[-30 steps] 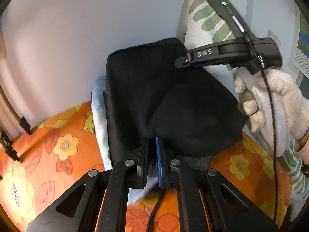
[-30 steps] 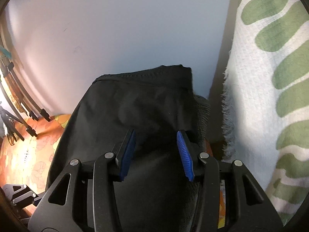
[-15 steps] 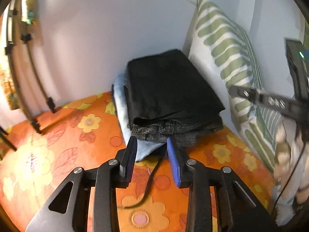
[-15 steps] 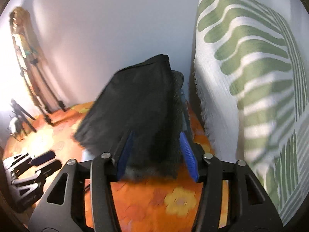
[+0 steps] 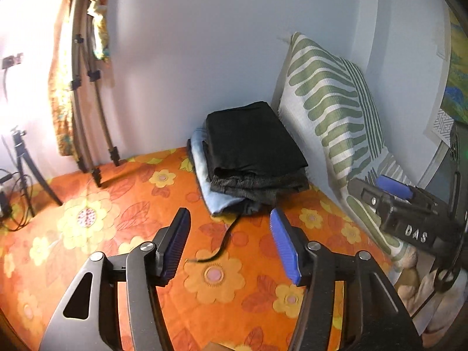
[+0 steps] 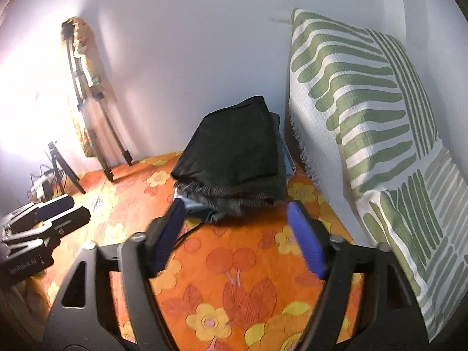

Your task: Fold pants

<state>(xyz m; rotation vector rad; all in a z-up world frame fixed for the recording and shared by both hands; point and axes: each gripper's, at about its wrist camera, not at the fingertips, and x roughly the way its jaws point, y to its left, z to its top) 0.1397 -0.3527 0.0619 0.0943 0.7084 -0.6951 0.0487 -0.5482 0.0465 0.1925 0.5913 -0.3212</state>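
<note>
The folded black pants point(image 5: 251, 140) lie on top of a stack of folded clothes, over a grey garment point(image 5: 257, 184) and a light blue one point(image 5: 216, 199), in the bed's far corner. The stack also shows in the right wrist view point(image 6: 234, 149). My left gripper point(image 5: 229, 228) is open and empty, well back from the stack. My right gripper point(image 6: 235, 222) is open and empty, just short of the stack's near edge. It shows at the right of the left wrist view point(image 5: 389, 193).
An orange flowered bedsheet point(image 5: 117, 234) covers the bed. A green-and-white patterned pillow point(image 5: 336, 111) leans on the wall right of the stack. A thin black cord point(image 5: 225, 242) trails from the stack. Tripod legs point(image 5: 87, 122) stand at the far left.
My left gripper let go of the black pants, opened wide and pulled back. My right gripper also drew back from the stack, staying open.
</note>
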